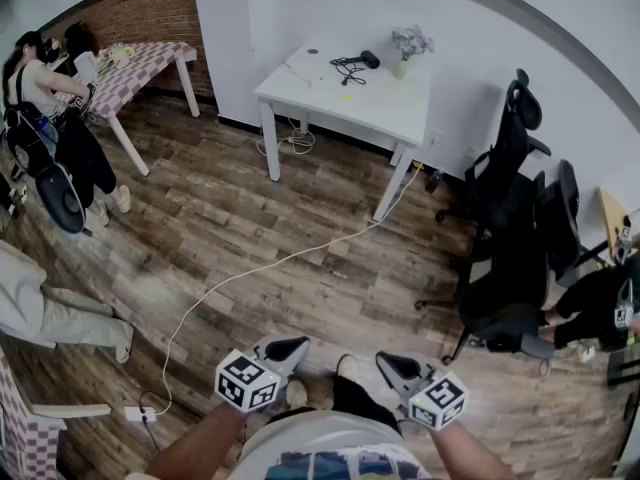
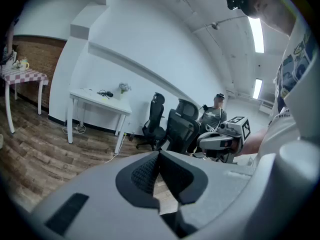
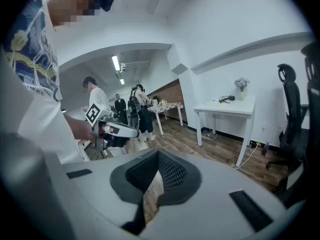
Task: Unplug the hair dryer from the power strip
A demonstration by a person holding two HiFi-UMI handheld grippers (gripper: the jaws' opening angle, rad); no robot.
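Left tongs [image 1: 297,345] and right tongs [image 1: 386,359] both closed and empty, well apart from the hair dryer [image 1: 369,58] on the far white bench [image 1: 405,118]; it's probably light, so pinch the rigid plug body, not the limp cord [image 1: 348,69].

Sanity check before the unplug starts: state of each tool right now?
Left tool: closed, holding nothing.
Right tool: closed, holding nothing.
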